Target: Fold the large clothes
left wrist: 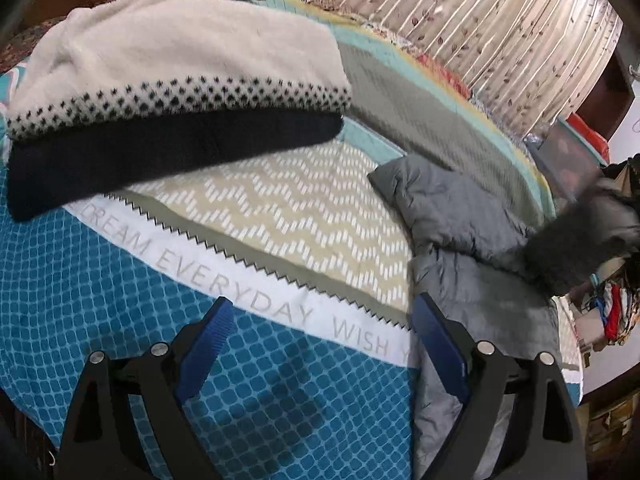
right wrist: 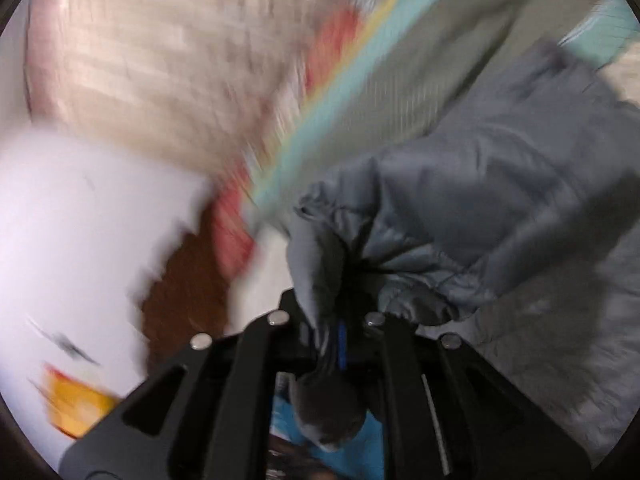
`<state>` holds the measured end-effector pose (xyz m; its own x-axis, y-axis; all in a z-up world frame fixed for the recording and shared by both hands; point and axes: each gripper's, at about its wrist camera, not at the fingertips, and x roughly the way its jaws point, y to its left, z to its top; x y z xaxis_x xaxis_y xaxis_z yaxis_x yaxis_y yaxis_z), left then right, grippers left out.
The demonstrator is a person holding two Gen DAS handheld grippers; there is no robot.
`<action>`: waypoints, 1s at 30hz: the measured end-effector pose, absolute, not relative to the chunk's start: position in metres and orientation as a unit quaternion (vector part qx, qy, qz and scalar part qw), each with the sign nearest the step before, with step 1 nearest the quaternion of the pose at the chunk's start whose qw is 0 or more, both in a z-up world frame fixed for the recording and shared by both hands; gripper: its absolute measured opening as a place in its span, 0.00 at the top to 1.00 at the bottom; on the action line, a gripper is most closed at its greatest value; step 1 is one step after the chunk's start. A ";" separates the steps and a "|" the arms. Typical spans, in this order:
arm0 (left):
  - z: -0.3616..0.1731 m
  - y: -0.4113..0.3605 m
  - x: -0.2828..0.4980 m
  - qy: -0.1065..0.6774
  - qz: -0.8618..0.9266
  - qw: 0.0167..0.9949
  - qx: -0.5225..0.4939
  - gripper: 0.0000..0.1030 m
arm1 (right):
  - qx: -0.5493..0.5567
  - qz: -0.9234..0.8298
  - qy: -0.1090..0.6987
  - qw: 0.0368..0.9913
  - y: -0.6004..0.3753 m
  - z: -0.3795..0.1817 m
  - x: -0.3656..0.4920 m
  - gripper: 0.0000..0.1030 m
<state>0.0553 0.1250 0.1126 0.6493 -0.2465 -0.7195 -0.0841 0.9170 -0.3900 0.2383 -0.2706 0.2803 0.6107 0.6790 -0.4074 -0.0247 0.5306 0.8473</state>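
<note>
A grey padded jacket [left wrist: 464, 224] with a dark fur trim [left wrist: 568, 244] lies on the right side of the patterned bedspread [left wrist: 120, 288]. My left gripper [left wrist: 324, 340] is open and empty, low over the bedspread, with its right finger beside the jacket's edge. My right gripper [right wrist: 336, 340] is shut on a bunched cuff of the grey jacket [right wrist: 480, 200] and holds it lifted. The right wrist view is blurred by motion.
A folded cream and navy sweater [left wrist: 172, 100] lies at the back left of the bed. A floral curtain [left wrist: 480, 28] hangs behind the bed. Clutter [left wrist: 612, 312] stands past the bed's right edge.
</note>
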 end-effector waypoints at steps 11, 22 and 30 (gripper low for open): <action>0.124 0.033 0.126 0.434 -0.165 0.869 -0.170 0.14 | 0.185 0.247 0.418 0.854 -0.279 0.231 0.164 0.34; 0.074 -0.071 0.158 0.491 -0.145 0.856 -0.064 0.14 | 0.168 0.040 0.483 0.859 -0.448 0.187 0.342 0.30; 0.026 -0.075 0.170 0.533 -0.098 0.841 -0.010 0.14 | 0.259 -0.131 0.355 0.889 -0.539 0.178 0.322 0.77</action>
